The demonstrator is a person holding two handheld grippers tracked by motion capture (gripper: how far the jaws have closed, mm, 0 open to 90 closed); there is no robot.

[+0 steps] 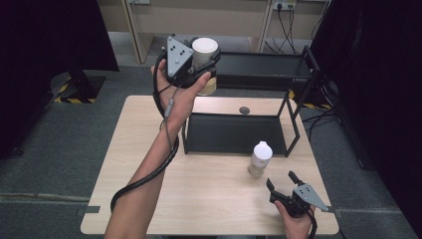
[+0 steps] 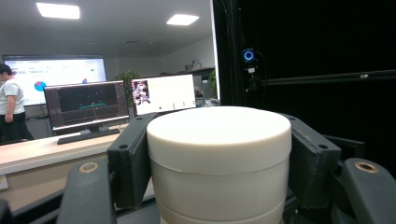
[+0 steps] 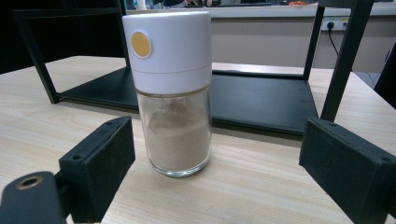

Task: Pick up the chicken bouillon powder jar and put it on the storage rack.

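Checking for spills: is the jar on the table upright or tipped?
Upright: the jar stands on its base on the table, white cap on top.

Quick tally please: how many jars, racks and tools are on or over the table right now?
Jars: 2, one held in the left tool, one standing on the table
Racks: 1
Tools: 2, counting the right tool
Total: 5

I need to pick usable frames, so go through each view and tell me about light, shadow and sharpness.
High view: even light on the table, its surroundings falling into black, slightly soft. Left gripper view: the white jar is sharp between the left gripper's fingers, ceiling lights glare, right half is dark. Right gripper view: the spice jar is crisp with a soft shadow at its base; the near fingers blur.
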